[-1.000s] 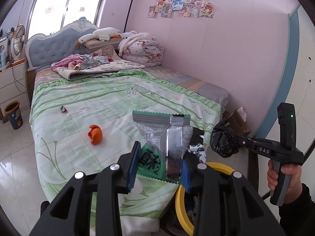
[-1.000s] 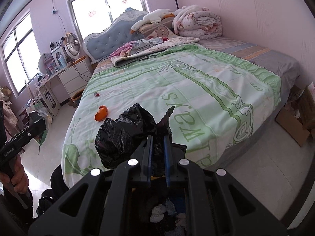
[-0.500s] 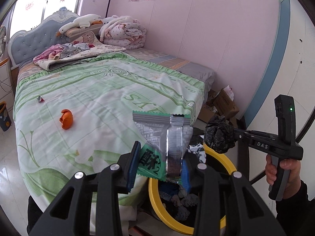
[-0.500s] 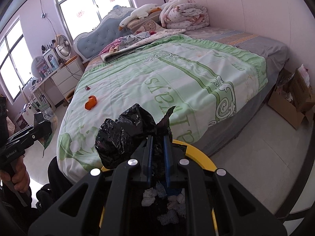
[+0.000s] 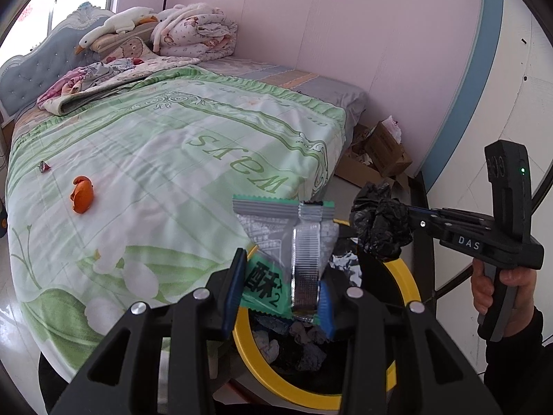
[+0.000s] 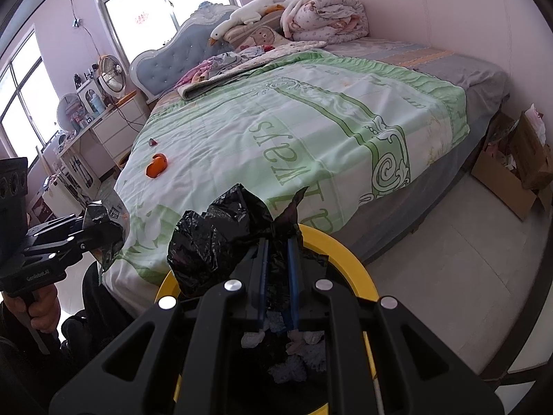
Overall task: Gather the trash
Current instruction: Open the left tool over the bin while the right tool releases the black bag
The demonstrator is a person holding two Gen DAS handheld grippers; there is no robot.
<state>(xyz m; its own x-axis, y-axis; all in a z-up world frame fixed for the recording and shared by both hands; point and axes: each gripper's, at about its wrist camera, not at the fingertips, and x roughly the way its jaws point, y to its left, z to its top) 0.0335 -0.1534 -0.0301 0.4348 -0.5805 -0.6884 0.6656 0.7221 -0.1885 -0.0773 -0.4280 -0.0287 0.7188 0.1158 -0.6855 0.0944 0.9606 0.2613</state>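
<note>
Here the left gripper (image 5: 278,287) has its blue pads partly apart and pressed on a green and silver snack wrapper (image 5: 287,242), which stands up between them, its crimped top edge uppermost. Just below the wrapper is the bin (image 5: 404,276), a dark container with a yellow rim, standing on the floor at the foot corner of the bed (image 5: 179,159); crumpled paper and dark scraps lie inside it.

The right gripper (image 6: 278,276) is closed almost fully on a crumpled black plastic bag (image 6: 214,238), the bulk of which bulges out to the left of its fingers. In the left wrist view this bag (image 5: 380,224) hangs over the far side of the yellow rim, and the person's right hand (image 5: 501,287) grips the tool's handle (a dark sleeve shows below it).

On the green and white bedspread (image 6: 311,131) two pieces of trash lie well apart from the bin: an orange peel (image 5: 82,199) and, beyond it, a small dark wrapper (image 5: 44,166). Both are near the bed's left edge as these views show it. An open cardboard box (image 5: 383,152) sits on the floor by the pink wall.
</note>
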